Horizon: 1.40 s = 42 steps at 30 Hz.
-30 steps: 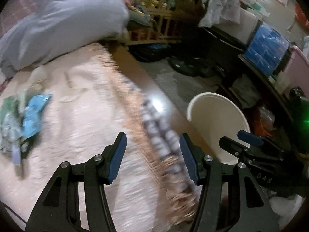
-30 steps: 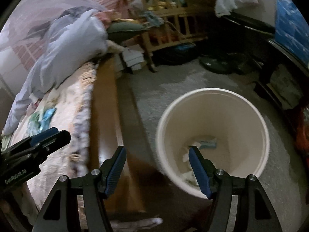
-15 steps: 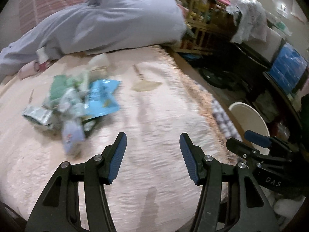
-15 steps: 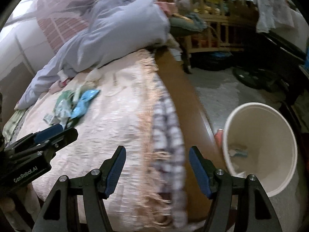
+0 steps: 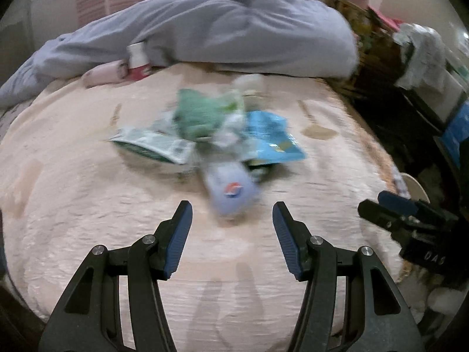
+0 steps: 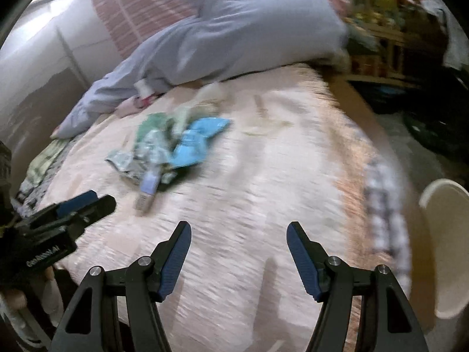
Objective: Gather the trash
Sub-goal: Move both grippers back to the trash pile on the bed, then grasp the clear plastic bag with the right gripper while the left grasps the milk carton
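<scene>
In the left wrist view, a pink blanket (image 5: 73, 205) covers the bed and fills the frame from the left edge. At the upper left and across the top lies a grey quilt (image 5: 234, 29), bunched along the far side of the bed. Near the middle of the frame sits the pile of trash (image 5: 211, 138): a green-and-white wrapper (image 5: 152, 146) on the left, a green bag (image 5: 202, 114) behind it, a blue packet (image 5: 269, 138) on the right, and a pale bottle (image 5: 231, 189) with a round logo at the front. All of it is blurred. The left tool (image 5: 231, 234) hovers just in front of the bottle with its jaws wide apart and nothing between them. At the right edge the right tool (image 5: 404, 223) shows side-on.

In the right wrist view, the pile lies in the middle left of the frame, and the right tool's jaws at the bottom stand spread and empty above bare blanket. At the far right edge a cream bucket (image 6: 445, 234) stands on the floor beside the bed.
</scene>
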Each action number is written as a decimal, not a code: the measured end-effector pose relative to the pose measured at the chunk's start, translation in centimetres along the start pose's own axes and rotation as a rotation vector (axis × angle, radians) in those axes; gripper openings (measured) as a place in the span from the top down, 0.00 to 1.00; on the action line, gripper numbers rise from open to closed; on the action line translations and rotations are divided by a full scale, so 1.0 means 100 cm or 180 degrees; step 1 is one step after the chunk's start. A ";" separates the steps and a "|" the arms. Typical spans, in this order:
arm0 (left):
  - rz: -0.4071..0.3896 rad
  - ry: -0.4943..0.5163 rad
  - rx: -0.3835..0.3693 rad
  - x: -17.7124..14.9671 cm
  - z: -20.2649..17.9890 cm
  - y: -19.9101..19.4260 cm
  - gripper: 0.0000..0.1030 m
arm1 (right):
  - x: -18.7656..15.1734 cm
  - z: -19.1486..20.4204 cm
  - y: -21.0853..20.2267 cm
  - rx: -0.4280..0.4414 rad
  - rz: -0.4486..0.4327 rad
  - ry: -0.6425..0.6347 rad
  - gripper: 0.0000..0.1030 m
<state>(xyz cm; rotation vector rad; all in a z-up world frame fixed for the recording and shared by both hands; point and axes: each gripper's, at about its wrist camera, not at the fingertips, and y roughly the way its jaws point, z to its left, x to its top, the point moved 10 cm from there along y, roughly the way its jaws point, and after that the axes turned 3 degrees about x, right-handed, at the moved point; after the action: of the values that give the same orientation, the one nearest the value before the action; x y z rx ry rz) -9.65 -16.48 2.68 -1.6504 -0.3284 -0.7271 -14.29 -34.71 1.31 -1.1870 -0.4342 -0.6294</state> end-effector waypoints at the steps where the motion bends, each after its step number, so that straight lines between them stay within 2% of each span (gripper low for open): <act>1: 0.0009 -0.0045 0.0028 0.000 0.008 0.001 0.46 | 0.004 0.008 0.005 0.0046 0.0006 -0.0032 0.37; 6: 0.0061 -0.0324 0.0157 0.004 0.056 0.009 0.46 | 0.035 0.054 0.041 0.0333 0.0019 -0.0225 0.37; 10: 0.0098 -0.0574 0.0194 0.008 0.088 0.016 0.46 | 0.055 0.081 0.072 0.0450 0.0059 -0.0375 0.37; 16: 0.0152 -0.0849 0.0170 0.015 0.113 0.028 0.46 | 0.079 0.105 0.120 0.0591 0.0152 -0.0460 0.37; 18: 0.0164 -0.0949 0.0120 0.019 0.116 0.033 0.46 | 0.084 0.109 0.137 0.0541 0.0188 -0.0501 0.38; 20: 0.0167 -0.1038 0.0066 0.022 0.117 0.038 0.46 | 0.085 0.110 0.143 0.0579 0.0204 -0.0493 0.64; 21: 0.0171 -0.1076 0.0039 0.024 0.117 0.040 0.46 | 0.084 0.111 0.146 0.0648 0.0236 -0.0456 0.68; 23: 0.0174 -0.1166 -0.0044 0.029 0.117 0.046 0.46 | 0.083 0.110 0.144 0.0691 0.0238 -0.0463 0.75; 26: 0.0165 -0.1295 -0.0105 0.036 0.114 0.054 0.46 | 0.078 0.102 0.127 0.0607 0.0148 -0.0564 0.76; 34: 0.0233 -0.1657 -0.0189 0.059 0.106 0.093 0.45 | 0.064 0.075 0.084 0.0627 0.0009 -0.0433 0.76; 38: 0.0326 -0.1694 -0.0095 0.060 0.103 0.111 0.44 | 0.058 0.071 0.076 0.0638 0.0017 -0.0426 0.76; 42: 0.0301 -0.1669 -0.0164 0.057 0.102 0.116 0.41 | 0.052 0.067 0.072 0.0659 0.0028 -0.0409 0.76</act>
<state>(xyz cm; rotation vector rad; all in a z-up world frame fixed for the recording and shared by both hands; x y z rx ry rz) 4.27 -10.24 -3.44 -1.8788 -0.6007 -0.2219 -5.55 -27.79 1.57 -1.0344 -0.5883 -0.4893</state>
